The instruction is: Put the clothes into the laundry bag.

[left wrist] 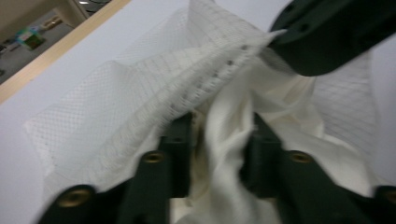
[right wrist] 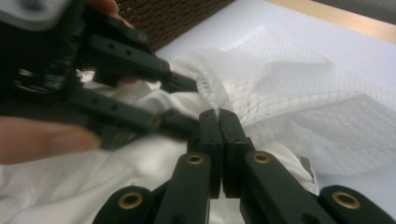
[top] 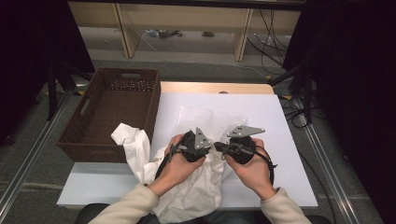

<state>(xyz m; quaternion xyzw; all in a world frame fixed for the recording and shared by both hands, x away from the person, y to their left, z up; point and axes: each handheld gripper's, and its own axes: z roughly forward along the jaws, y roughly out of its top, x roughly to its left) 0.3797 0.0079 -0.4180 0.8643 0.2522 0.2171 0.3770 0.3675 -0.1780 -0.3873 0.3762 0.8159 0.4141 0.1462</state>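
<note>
A: Between the left gripper (left wrist: 219, 154) jaws, what's there?
B: White cloth (left wrist: 229, 135), jaws parted, not pinching.
A: The right gripper (right wrist: 219, 116)?
B: Jaws clamped on the mesh bag (right wrist: 289, 79) rim (cloth partly inside). No readable writing; wicker basket (top: 88, 130) beyond the left gripper.

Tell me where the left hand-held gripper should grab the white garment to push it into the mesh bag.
Grip the bunched fold of the white garment standing up between the left hand-held gripper pads, just short of the mesh bag mouth. Come in from the person's side, toward the opening that the right hand-held gripper pinches by its rim. That raised ridge is probably thick enough to pinch.
</note>
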